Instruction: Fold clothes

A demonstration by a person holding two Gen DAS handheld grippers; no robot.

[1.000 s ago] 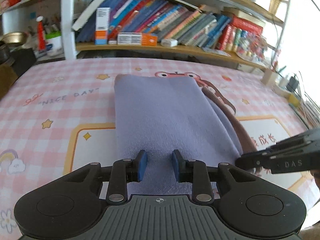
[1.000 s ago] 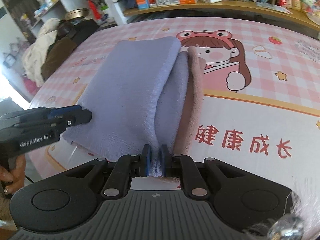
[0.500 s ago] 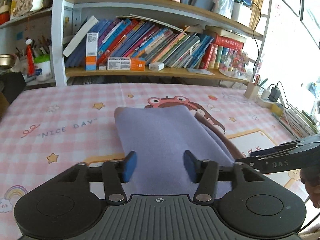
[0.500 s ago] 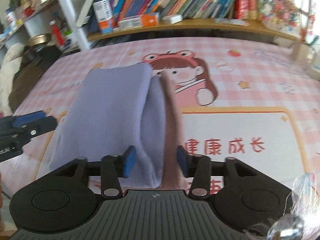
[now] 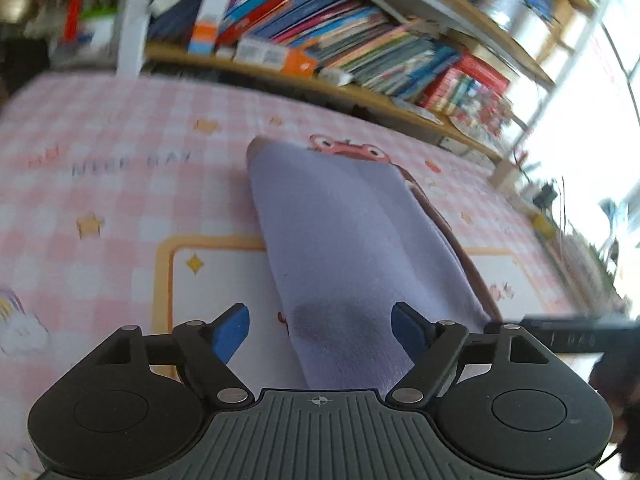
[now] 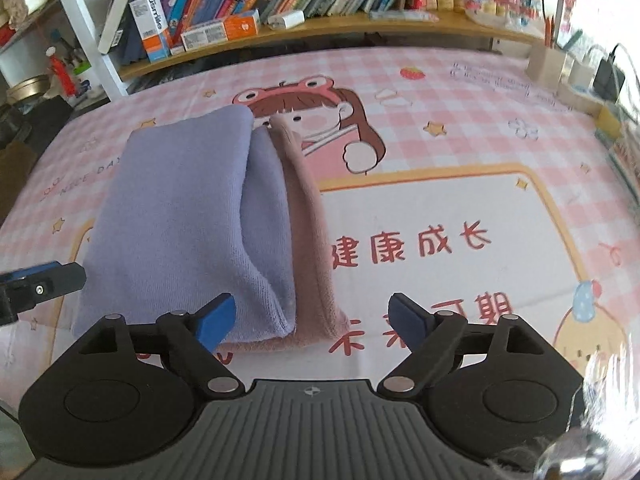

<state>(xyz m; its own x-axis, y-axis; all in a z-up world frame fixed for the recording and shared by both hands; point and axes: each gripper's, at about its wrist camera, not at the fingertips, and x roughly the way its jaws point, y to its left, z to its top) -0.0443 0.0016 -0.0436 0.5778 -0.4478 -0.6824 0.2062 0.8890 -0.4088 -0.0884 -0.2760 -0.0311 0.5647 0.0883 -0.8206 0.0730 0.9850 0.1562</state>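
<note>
The lilac garment lies folded into a long, narrow bundle on the pink checked desk, with a brownish-pink layer showing along its right edge, under the lilac. Judging by its neat shape, the fold in hand looks finished and the cloth set down. What may be left is a last fold across its length or a tidy of the uneven right edge, but that is a guess.

The left tongs stand wide apart, having just been opening; the near end of the garment lies between the blue pads without being pressed. The right tongs are likewise spread, just opened, with the near right corner of the cloth below them and free.

A bookshelf packed with books runs behind the desk, and a pen holder and a charger sit at the far right edge. All of it is well apart from the garment, so nothing stands in the way.
</note>
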